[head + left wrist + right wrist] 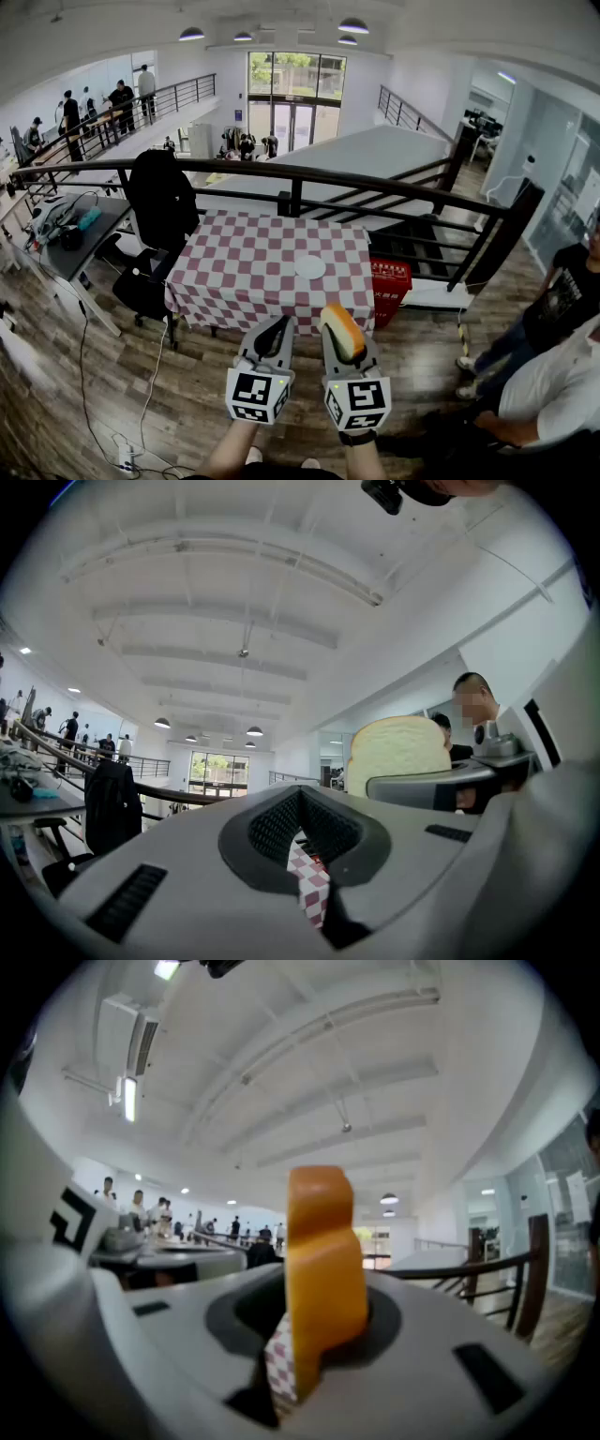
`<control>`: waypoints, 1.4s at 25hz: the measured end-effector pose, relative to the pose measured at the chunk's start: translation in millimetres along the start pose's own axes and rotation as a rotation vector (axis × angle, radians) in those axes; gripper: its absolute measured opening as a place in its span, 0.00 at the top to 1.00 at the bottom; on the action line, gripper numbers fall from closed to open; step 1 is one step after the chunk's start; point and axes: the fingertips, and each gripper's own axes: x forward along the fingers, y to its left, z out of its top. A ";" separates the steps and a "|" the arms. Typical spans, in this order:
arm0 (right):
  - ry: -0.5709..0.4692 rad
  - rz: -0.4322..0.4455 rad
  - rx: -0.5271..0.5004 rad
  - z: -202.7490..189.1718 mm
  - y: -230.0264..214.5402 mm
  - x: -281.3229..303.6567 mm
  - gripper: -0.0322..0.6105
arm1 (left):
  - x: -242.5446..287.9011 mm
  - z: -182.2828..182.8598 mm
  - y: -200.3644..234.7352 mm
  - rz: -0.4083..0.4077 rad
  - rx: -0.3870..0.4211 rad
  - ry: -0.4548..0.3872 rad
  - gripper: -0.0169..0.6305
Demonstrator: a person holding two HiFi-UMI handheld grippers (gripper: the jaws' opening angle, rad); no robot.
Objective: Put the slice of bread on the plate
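A slice of bread (pixel 342 332) with an orange-brown crust stands on edge between the jaws of my right gripper (pixel 344 341), which is shut on it. In the right gripper view the slice of bread (pixel 323 1251) rises out of the right gripper (pixel 314 1340), crust edge toward the camera. My left gripper (pixel 275 336) hovers just left of it, shut and holding nothing. The left gripper (pixel 309 860) shows only a thin slit, with the pale face of the bread (pixel 398 752) to its right. A small white plate (pixel 310 267) lies ahead on the red-and-white checkered table (pixel 234 272). Both grippers are short of the table's near edge.
A black railing (pixel 375 183) runs behind the table. A black chair with a jacket (pixel 161 202) stands at its left, and a red basket (pixel 390 281) at its right. People (pixel 562 375) stand at the right. A desk (pixel 70 234) and a floor power strip (pixel 127 457) are at the left.
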 end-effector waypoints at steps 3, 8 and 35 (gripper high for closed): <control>0.014 -0.002 0.005 -7.1 11.3 12.6 0.79 | -5.9 -0.6 14.3 -0.010 -0.012 -0.038 0.95; 0.019 0.002 0.003 -15.3 43.6 43.1 0.79 | -11.6 -9.5 59.5 0.008 -0.028 -0.038 0.95; 0.047 -0.076 0.062 -45.8 -75.9 236.3 0.79 | 161.0 -49.7 167.8 0.012 -0.151 -0.035 0.95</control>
